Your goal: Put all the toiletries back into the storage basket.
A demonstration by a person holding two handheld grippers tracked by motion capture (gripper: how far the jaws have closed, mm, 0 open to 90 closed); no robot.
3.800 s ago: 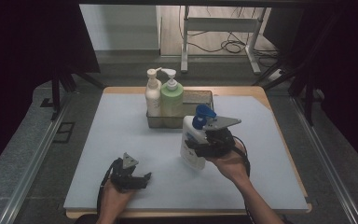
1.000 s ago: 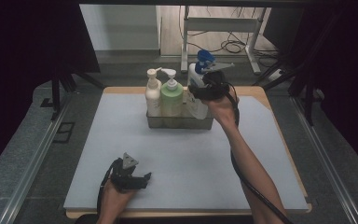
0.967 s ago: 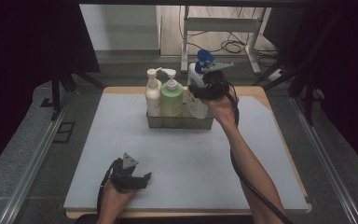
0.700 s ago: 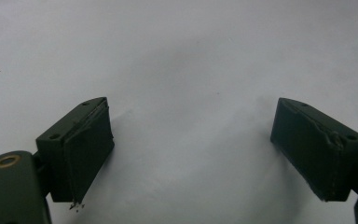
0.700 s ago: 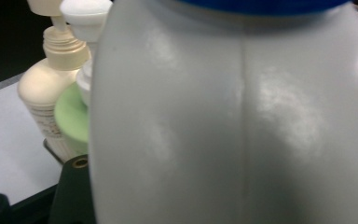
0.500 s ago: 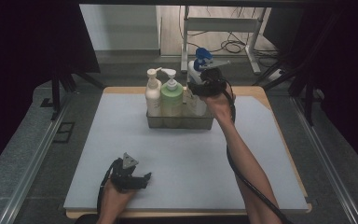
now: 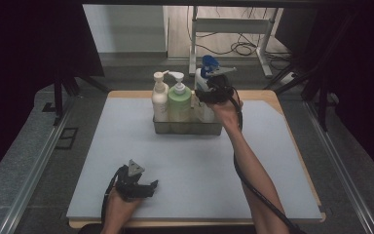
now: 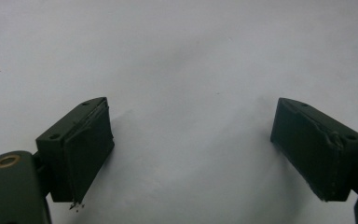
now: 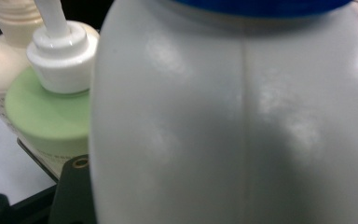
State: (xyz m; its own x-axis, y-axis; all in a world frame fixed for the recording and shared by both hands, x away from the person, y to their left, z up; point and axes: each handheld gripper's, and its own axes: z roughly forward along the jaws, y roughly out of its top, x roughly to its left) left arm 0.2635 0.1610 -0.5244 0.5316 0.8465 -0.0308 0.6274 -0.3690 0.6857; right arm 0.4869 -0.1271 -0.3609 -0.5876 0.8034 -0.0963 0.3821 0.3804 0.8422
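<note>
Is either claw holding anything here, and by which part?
The right claw holds the white bottle with a blue cap by its body. The left claw is open, holding nothing.

Dim room, grey floor (image 7: 39, 161), cables (image 7: 243, 48) behind

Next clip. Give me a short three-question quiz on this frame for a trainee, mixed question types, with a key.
1. True or false: the left tongs grip a bottle.
2. Which bottle do the right tongs hold over the basket? A. green bottle B. cream bottle C. white bottle with blue cap
3. Fill in: the left tongs rest on the ___.

Key: 1 false; 2 C; 3 mat.
</note>
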